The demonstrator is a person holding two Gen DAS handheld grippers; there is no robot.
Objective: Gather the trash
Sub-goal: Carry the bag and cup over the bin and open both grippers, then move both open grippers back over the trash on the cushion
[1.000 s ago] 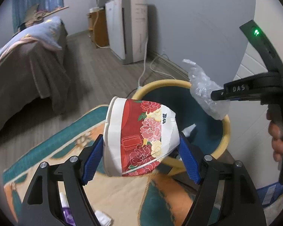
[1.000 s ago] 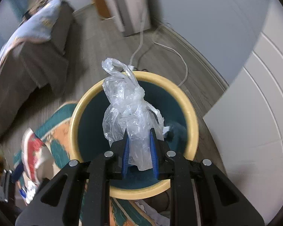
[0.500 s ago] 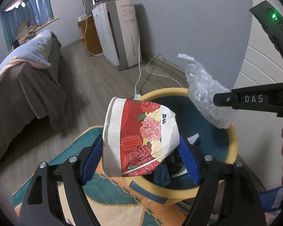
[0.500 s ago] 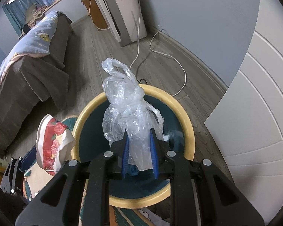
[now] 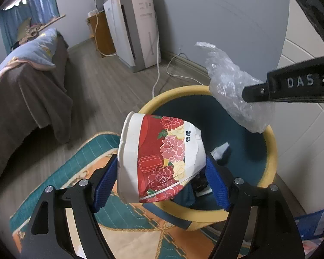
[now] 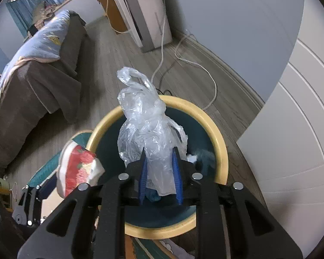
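Fingers [image 6: 143, 172] of the right gripper [image 6: 159, 178] are parting around the clear plastic bag [image 6: 149, 133] at frame centre over the yellow-rimmed bin [image 6: 221, 151], while the left gripper [image 5: 161, 180] clamps the floral paper cup [image 5: 159, 159], likely dropped next.

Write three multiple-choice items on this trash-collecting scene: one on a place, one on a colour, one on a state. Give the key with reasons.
1. The crumpled clear plastic bag hangs
A. over the round bin
B. over the bed
C. on the rug

2. The round bin's rim is
A. red
B. yellow
C. white

3. The red floral paper cup is
A. inside the bin
B. lying on the floor
C. clamped in the left gripper

Key: A, the bag sits in the right gripper, its jaws opening, above the bin's teal inside; B, the ring is yellow; C, both blue pads press the cup's sides beside the rim.
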